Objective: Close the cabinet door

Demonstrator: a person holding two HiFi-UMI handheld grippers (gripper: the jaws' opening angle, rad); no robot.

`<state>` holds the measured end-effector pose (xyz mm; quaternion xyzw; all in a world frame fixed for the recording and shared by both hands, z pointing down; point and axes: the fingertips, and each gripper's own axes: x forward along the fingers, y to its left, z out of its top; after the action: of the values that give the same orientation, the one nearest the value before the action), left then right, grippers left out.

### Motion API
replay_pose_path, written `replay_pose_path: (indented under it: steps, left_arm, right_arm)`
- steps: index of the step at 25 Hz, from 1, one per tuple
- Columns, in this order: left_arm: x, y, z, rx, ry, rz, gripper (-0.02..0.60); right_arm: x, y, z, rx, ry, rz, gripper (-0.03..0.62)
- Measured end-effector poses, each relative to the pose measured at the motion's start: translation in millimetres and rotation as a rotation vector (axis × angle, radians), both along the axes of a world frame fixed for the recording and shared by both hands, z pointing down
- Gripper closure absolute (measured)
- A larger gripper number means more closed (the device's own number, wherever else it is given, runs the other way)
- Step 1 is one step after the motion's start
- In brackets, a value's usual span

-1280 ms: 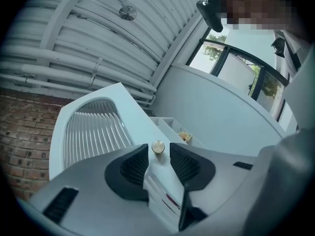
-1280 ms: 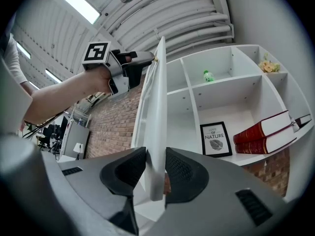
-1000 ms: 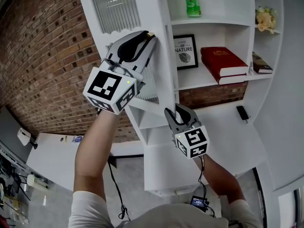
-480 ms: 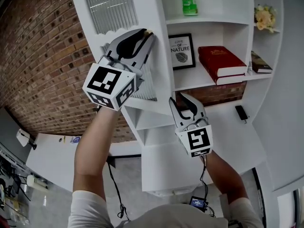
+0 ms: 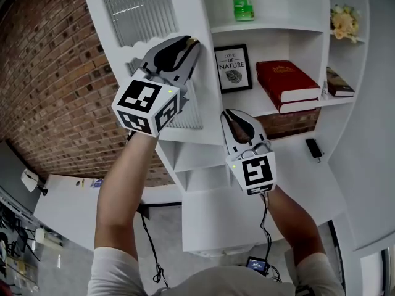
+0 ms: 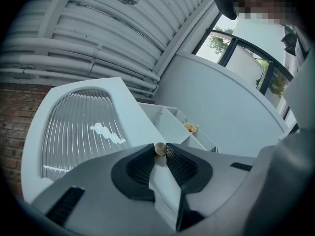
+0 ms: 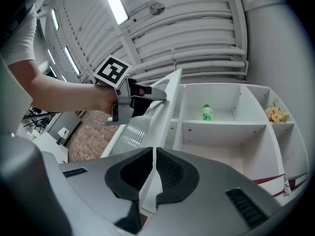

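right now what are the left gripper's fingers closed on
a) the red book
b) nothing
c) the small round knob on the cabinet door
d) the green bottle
c: in the left gripper view the fingers of the left gripper pinch the knob at the edge of the cabinet door.

In front of you the door stands open left of the shelves, the brick wall behind it. A bottle stands on the top shelf, a picture on the shelf below, books just right of the picture, flowers in the upper right compartment.
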<state>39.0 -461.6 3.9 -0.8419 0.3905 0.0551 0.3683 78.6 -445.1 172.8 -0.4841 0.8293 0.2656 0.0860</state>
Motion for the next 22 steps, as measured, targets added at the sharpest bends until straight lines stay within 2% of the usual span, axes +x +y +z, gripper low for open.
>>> replay_pose_path:
  steps: [10, 22]
  left_arm:
    - [8, -28, 0, -0.024, 0.002, -0.019, 0.502]
    - [14, -59, 0, -0.039, 0.001, -0.078, 0.5]
  right_arm:
    - [-5, -36, 4, -0.04, 0.004, -0.017, 0.551]
    - [11, -48, 20, -0.071, 0.001, -0.006, 0.552]
